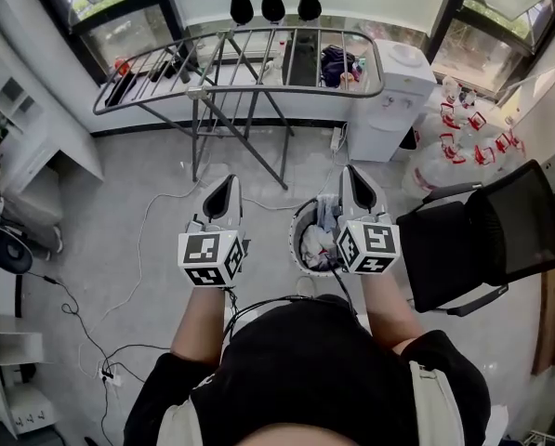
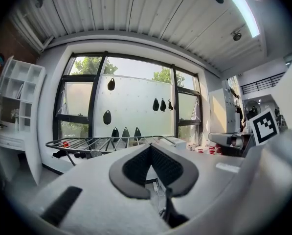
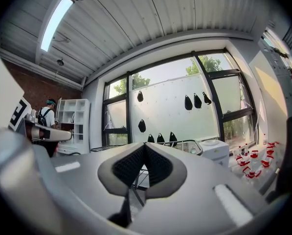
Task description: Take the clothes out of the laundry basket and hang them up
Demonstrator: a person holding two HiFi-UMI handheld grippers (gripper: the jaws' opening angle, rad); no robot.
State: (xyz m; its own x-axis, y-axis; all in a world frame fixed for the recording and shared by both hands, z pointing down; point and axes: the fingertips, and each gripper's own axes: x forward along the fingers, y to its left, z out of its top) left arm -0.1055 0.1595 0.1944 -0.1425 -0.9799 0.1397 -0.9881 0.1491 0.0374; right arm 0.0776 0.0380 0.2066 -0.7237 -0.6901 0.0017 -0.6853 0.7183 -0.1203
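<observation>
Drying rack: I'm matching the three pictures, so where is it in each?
Head view: drying rack, top centre.
Left gripper view: left of centre, mid-height.
Right gripper view: centre, partly behind the jaws.
Shared landmark: black teardrop shapes above the rack.

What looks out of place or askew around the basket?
Nothing is spilled or tipped: the basket stands upright with clothes inside, and the drying rack stands level. Only loose cables trail over the floor at left.

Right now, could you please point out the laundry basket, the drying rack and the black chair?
laundry basket (image 1: 295,233), head view, left rim
drying rack (image 1: 244,61), head view, top rails
black chair (image 1: 514,223), head view, backrest
</observation>
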